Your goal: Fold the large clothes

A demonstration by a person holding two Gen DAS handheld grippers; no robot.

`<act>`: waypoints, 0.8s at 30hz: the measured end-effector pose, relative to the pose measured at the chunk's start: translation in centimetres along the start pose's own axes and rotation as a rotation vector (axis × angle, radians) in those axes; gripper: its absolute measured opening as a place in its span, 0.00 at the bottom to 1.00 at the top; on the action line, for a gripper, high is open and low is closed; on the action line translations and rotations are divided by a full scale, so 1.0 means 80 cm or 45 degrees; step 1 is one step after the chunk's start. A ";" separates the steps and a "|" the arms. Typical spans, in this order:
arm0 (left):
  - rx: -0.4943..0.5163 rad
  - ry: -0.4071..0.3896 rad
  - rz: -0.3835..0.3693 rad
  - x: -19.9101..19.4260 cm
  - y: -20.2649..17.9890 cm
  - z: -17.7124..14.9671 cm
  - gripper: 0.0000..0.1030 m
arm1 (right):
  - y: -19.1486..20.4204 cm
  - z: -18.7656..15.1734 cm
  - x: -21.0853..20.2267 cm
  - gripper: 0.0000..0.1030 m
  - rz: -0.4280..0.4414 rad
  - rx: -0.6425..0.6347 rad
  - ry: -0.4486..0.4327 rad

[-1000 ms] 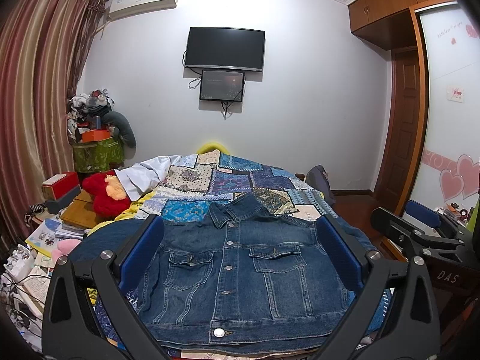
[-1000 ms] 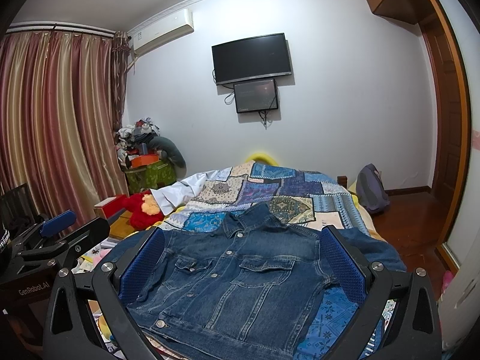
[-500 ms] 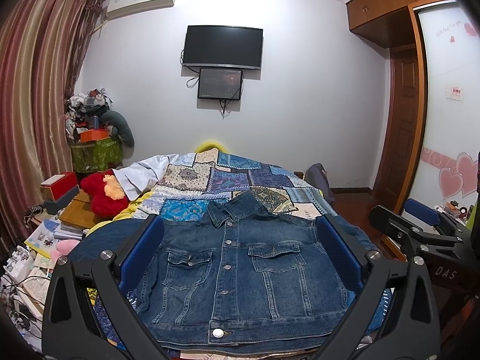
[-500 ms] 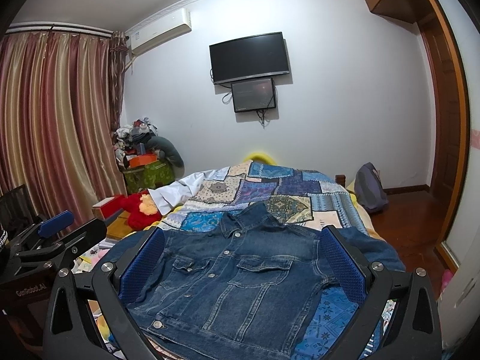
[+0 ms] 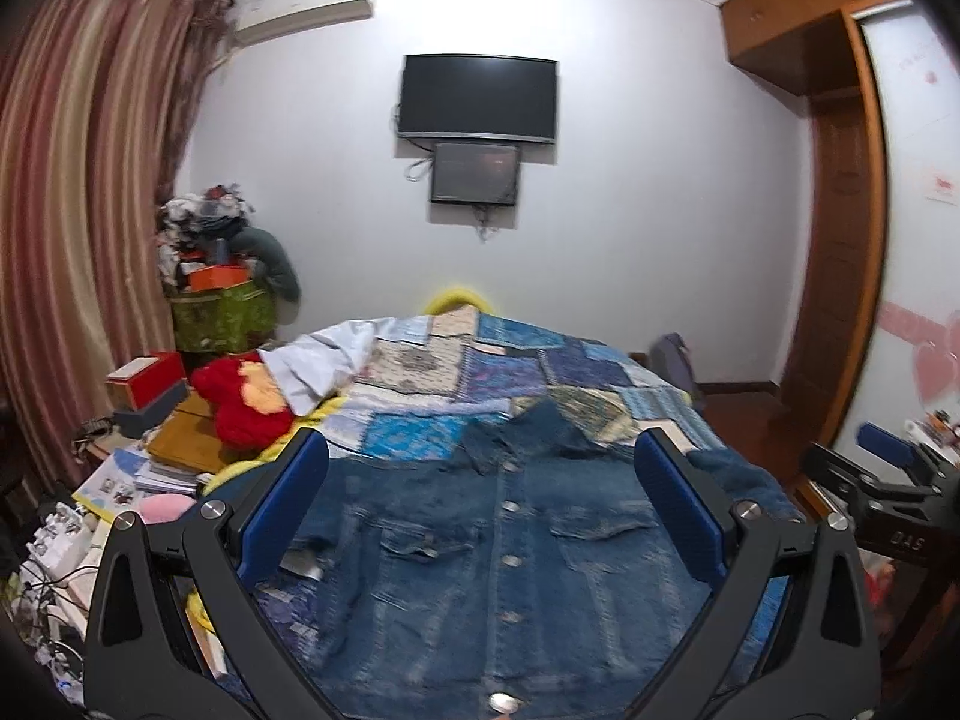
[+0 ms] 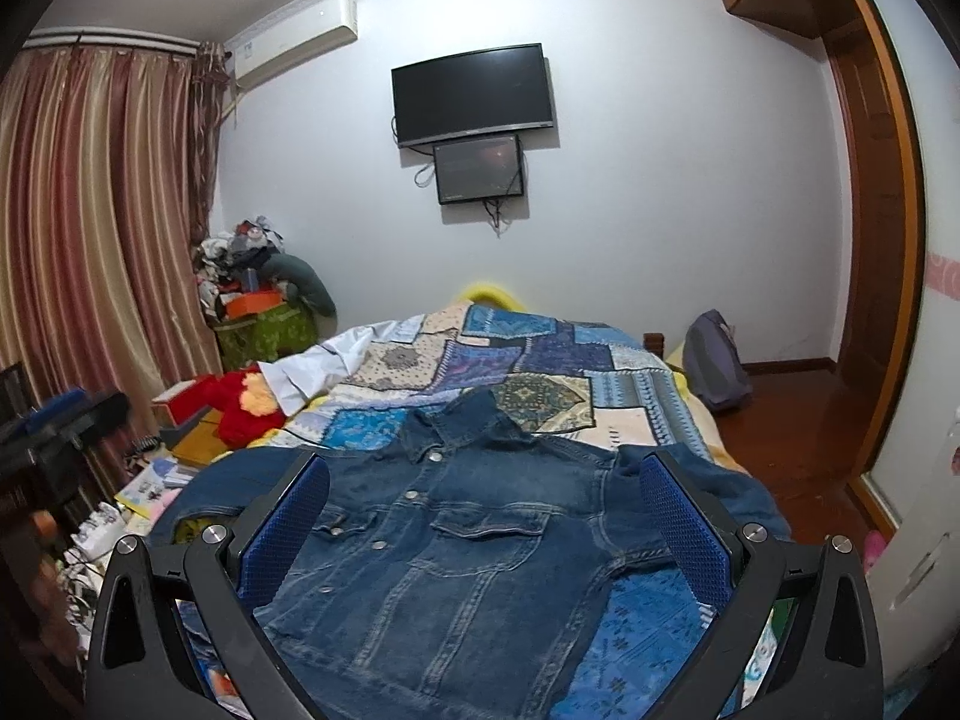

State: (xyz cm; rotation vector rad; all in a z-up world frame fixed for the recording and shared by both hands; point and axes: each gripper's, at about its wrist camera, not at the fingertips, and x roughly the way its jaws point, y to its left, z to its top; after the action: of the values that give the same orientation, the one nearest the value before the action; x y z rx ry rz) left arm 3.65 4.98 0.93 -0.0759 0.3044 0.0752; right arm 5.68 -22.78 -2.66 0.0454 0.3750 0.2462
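Observation:
A blue denim jacket (image 5: 498,564) (image 6: 468,546) lies flat and buttoned on the patchwork bedspread (image 5: 480,372) (image 6: 528,360), collar toward the far wall, sleeves spread to both sides. My left gripper (image 5: 483,468) hovers open above the jacket's lower front, blue pads wide apart and holding nothing. My right gripper (image 6: 483,480) is open too, above the jacket's right half, empty. At the right edge of the left wrist view the right gripper (image 5: 888,468) shows. The left gripper (image 6: 66,414) appears blurred at the left edge of the right wrist view.
A red plush toy (image 5: 240,402), books and boxes (image 5: 150,384) crowd the bed's left side, with cables (image 5: 54,564) lower down. A grey backpack (image 6: 714,366) sits by the bed's far right corner. Wooden floor (image 6: 798,438) and a door lie to the right.
The left wrist view has swung right and dipped, so the jacket sits further right and blurred. The right wrist view shifted slightly. Both grippers stay open.

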 end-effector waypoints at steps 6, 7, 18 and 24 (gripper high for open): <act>-0.101 0.011 0.165 0.046 0.076 0.013 1.00 | -0.012 0.008 0.050 1.00 -0.042 -0.010 0.030; -0.110 0.011 0.198 0.054 0.087 0.013 1.00 | -0.014 0.009 0.062 1.00 -0.047 -0.013 0.039; -0.097 0.227 0.434 0.179 0.219 -0.028 1.00 | -0.011 0.014 0.235 1.00 0.002 -0.071 0.240; -0.270 0.499 0.413 0.246 0.276 -0.099 1.00 | 0.016 -0.013 0.352 1.00 0.028 -0.120 0.492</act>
State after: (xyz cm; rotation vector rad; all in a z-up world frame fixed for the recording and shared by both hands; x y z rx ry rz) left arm 18.15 27.52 -13.91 -0.2531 0.6987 0.4177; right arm 30.36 -14.62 -13.60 -0.0923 0.7468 0.2944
